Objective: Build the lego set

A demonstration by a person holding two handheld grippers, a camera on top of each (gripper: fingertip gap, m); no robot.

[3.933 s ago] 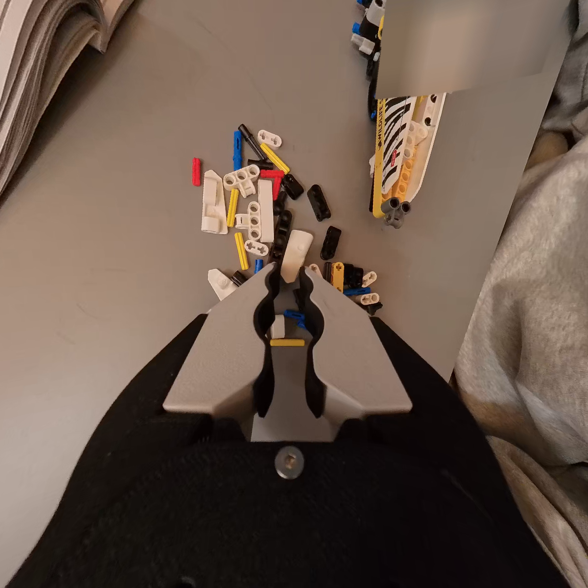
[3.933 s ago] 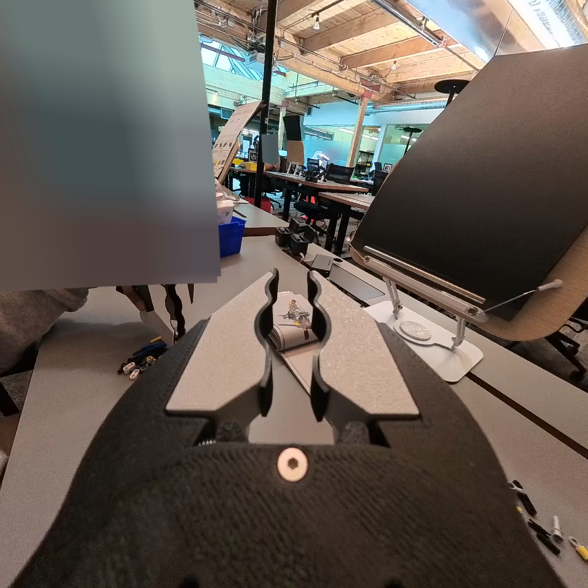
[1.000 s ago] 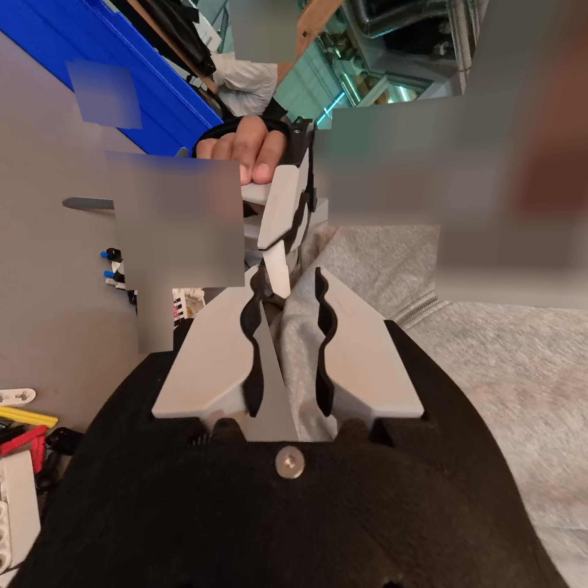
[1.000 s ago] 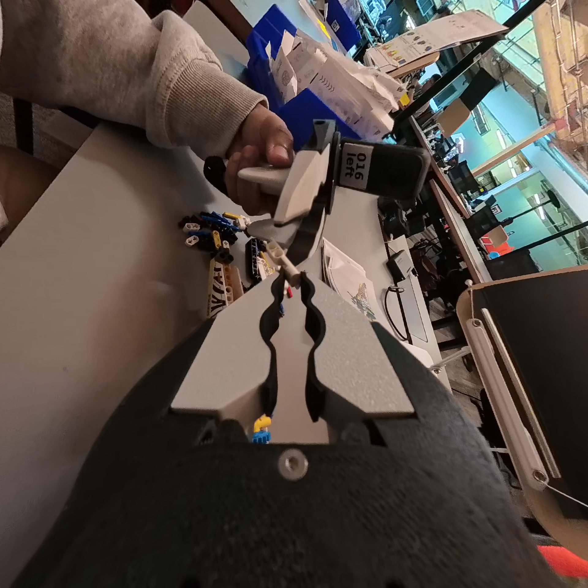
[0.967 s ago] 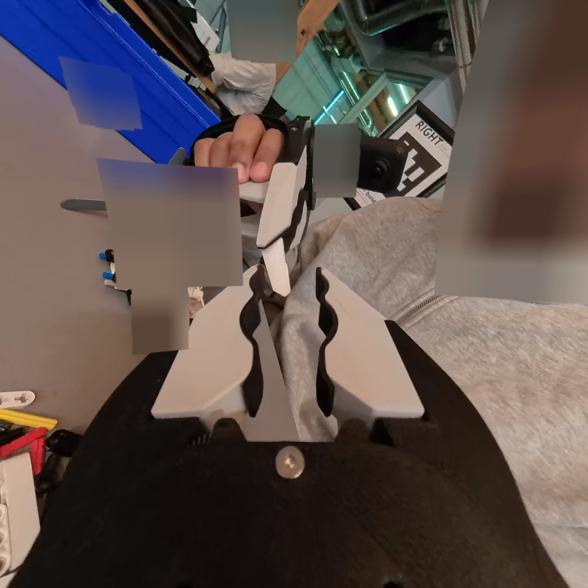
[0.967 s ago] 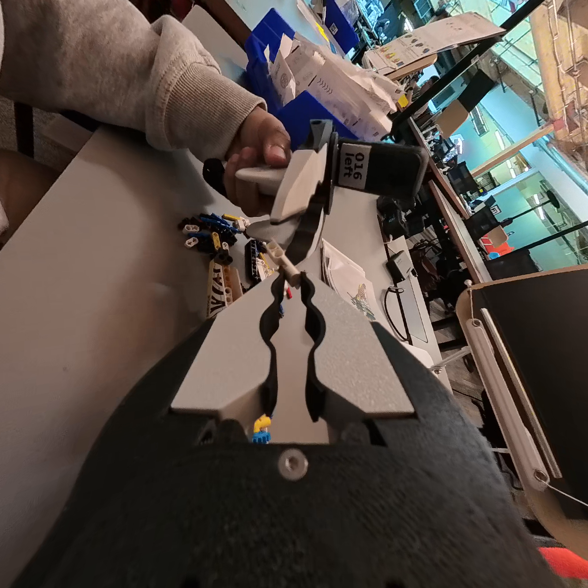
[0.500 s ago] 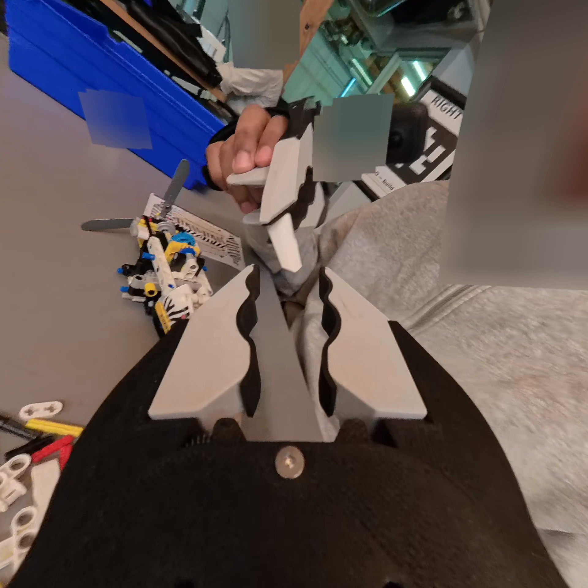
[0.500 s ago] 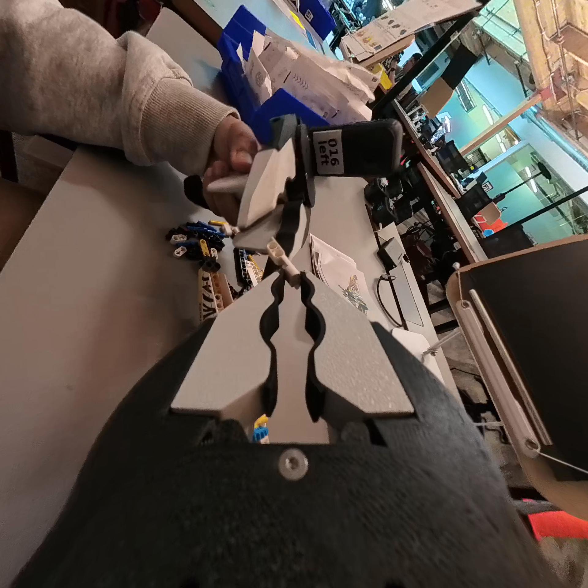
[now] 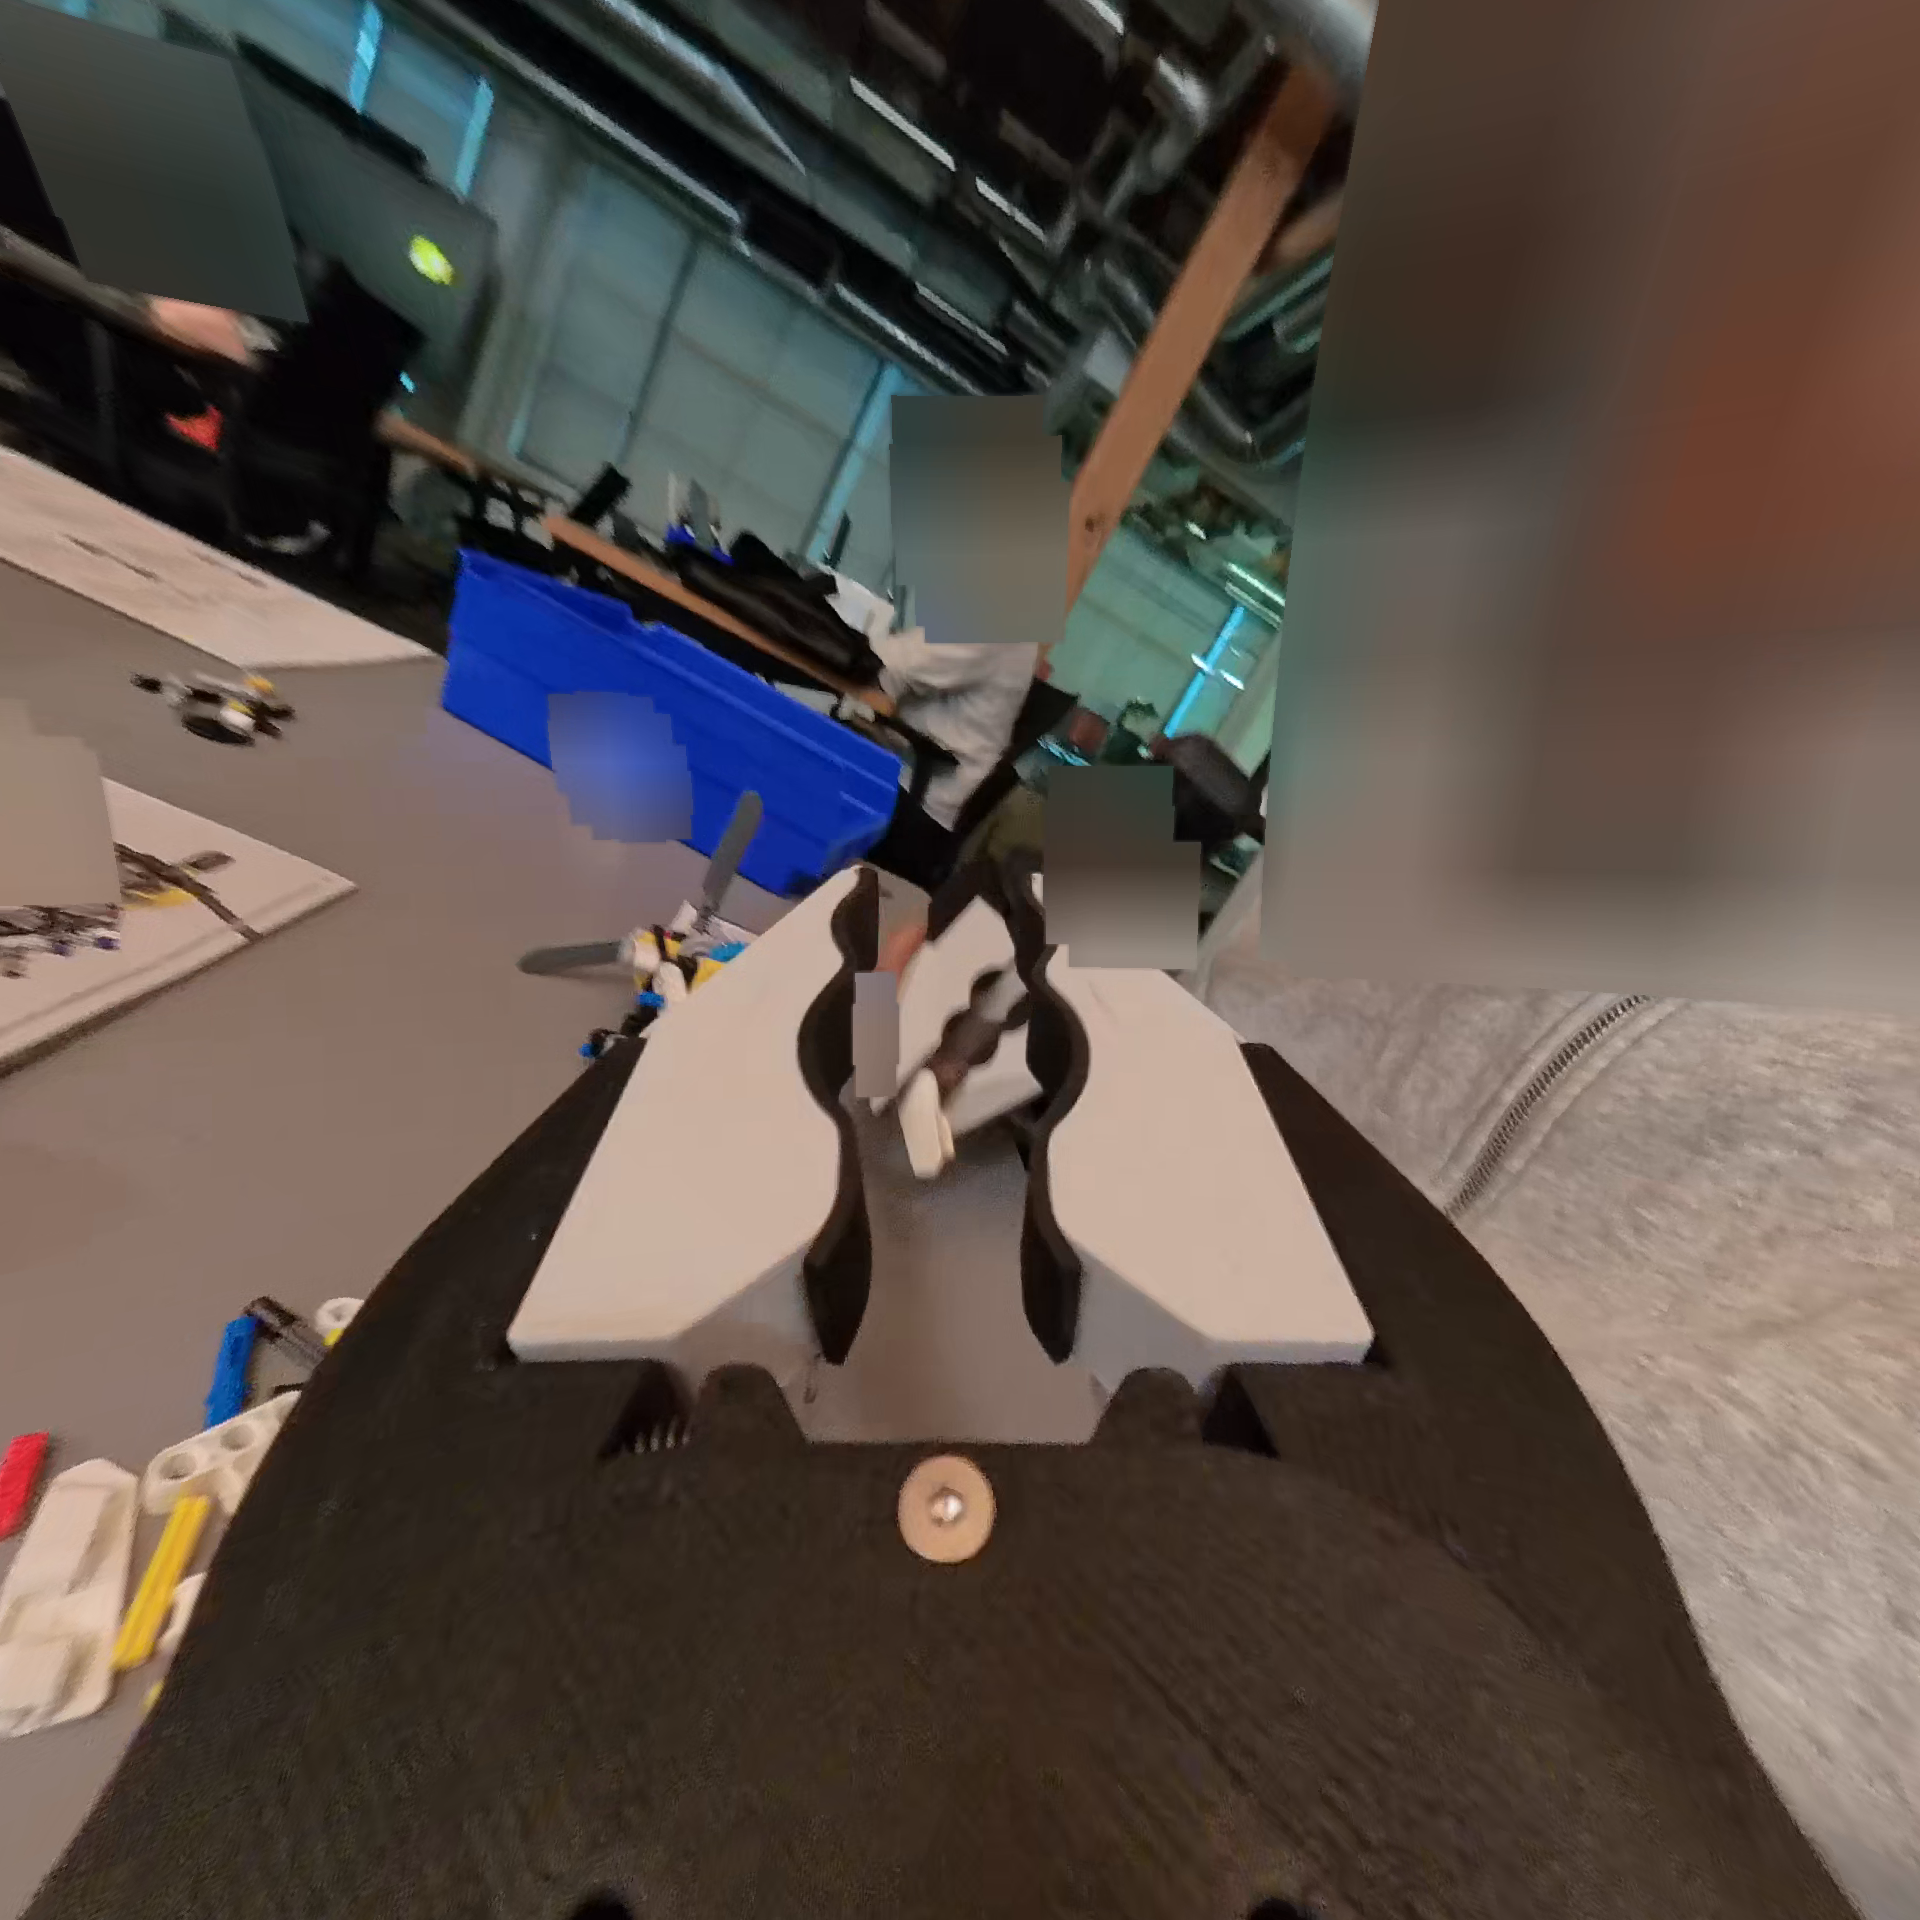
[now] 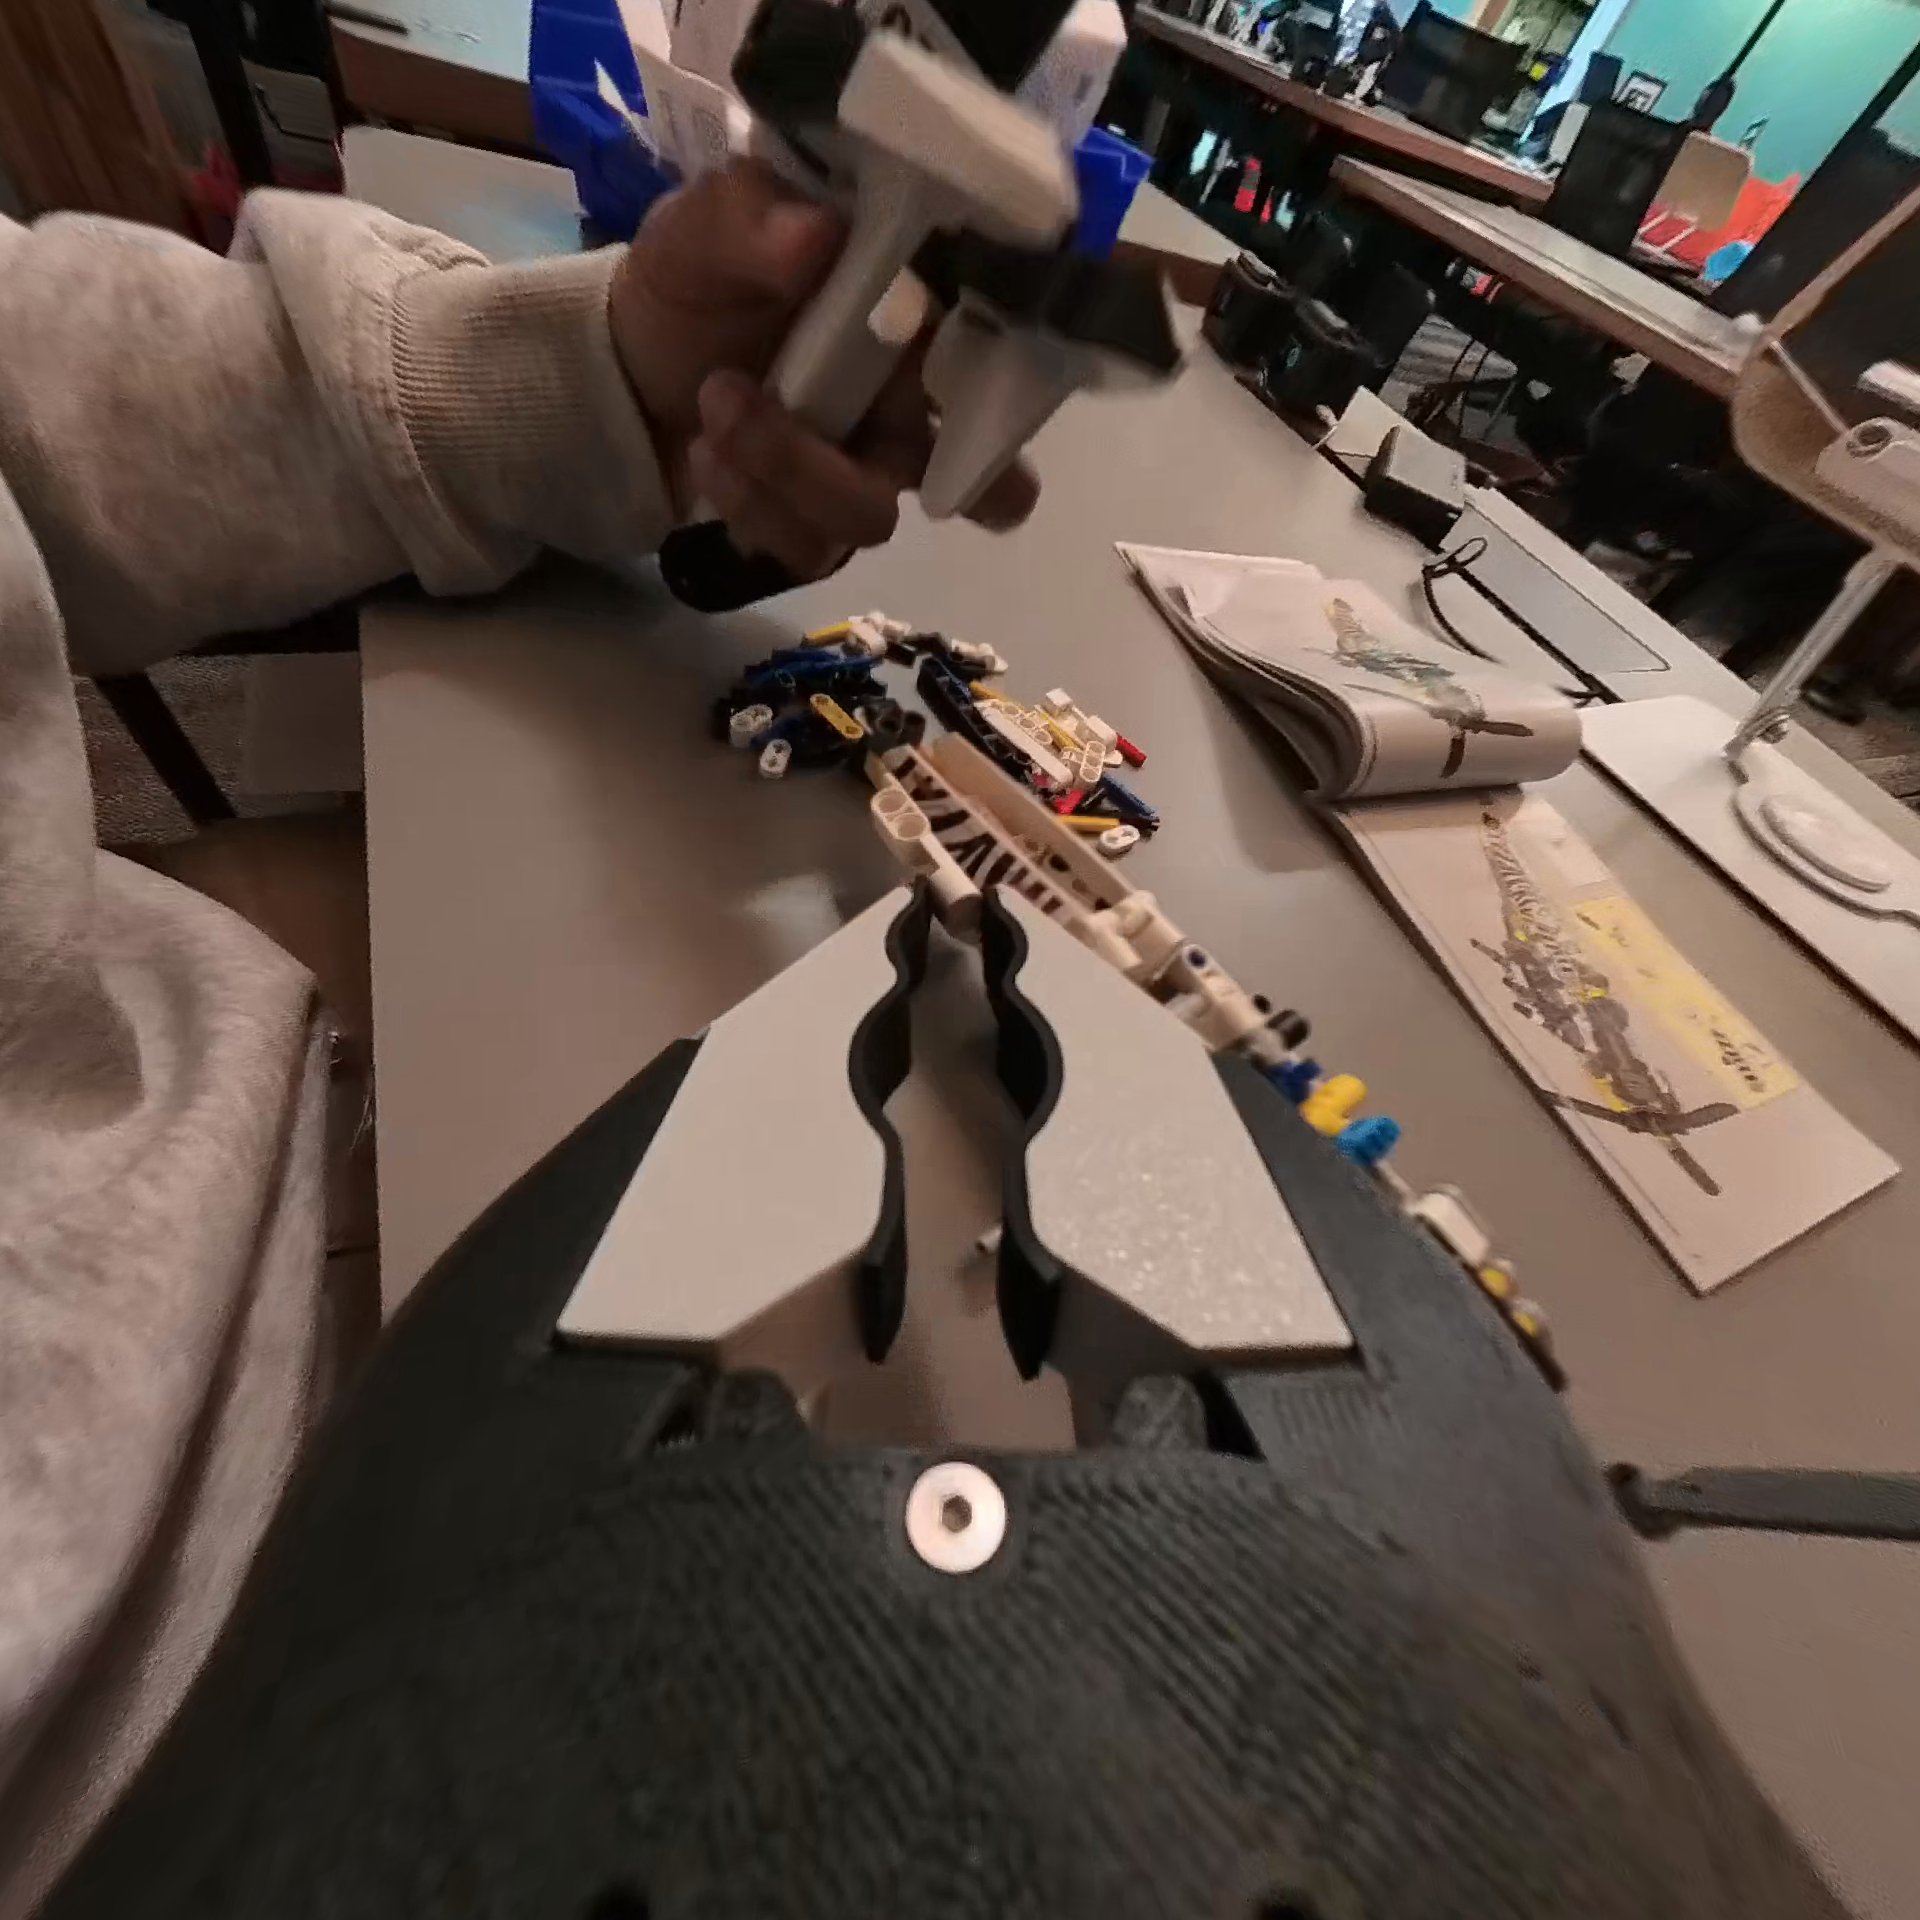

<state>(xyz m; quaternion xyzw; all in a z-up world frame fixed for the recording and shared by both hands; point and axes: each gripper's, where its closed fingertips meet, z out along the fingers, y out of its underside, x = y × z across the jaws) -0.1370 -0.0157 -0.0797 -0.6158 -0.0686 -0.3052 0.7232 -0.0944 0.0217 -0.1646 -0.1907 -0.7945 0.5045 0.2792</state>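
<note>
Since the previous frame, both grippers had swung apart from their close meeting. Right gripper (image 10: pixel 954 914) pointed down at the table (image 10: pixel 582 894), its jaws nearly closed on a small white piece (image 10: pixel 961 902) at the tips. Left gripper (image 9: pixel 940 914) was raised, its jaws parted and empty. Partly built model (image 10: pixel 1049 862), striped black and white, lay beside the loose parts pile (image 10: pixel 894 707). Judged progress: early to middle; many parts remained unattached, and the held piece was not yet fitted.
</note>
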